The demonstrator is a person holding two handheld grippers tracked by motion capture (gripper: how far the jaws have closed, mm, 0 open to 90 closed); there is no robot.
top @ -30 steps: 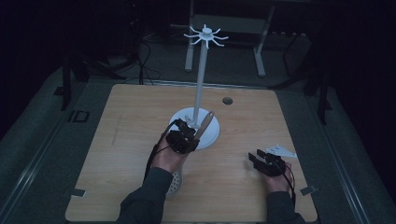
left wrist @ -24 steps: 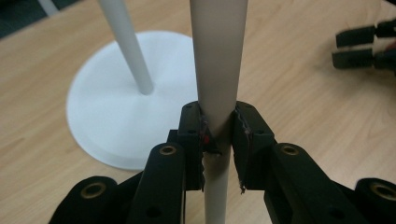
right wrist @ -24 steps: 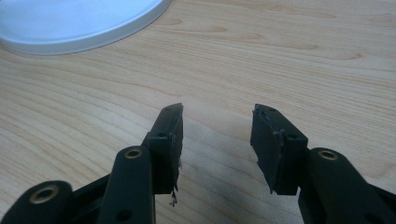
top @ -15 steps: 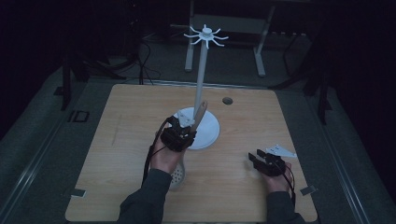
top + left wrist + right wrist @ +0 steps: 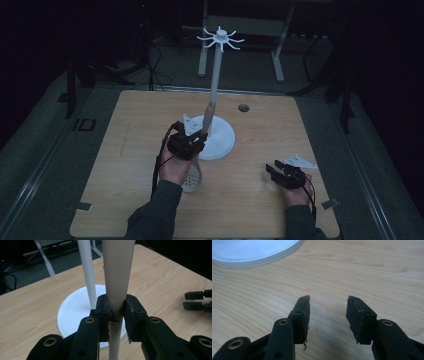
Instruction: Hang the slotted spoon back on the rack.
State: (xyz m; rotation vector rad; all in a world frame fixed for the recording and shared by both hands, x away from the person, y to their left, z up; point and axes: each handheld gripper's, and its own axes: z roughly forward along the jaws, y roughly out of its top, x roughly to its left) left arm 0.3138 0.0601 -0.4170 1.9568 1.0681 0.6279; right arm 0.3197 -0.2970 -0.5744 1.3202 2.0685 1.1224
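Lifting: left gripper [image 5: 117,315] clamped on spoon handle [image 5: 117,272], higher than before; right gripper [image 5: 328,315] apart.

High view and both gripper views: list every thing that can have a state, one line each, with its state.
Left hand-held gripper: shut on the handle of the slotted spatula, held above the table.
Slotted spatula: gripped by its handle, tilted, handle up and slotted head down by the hand.
Right hand-held gripper: open, nothing between its jaws, low over the table.
White stand: upright on its round base.
Table: bears the stand.
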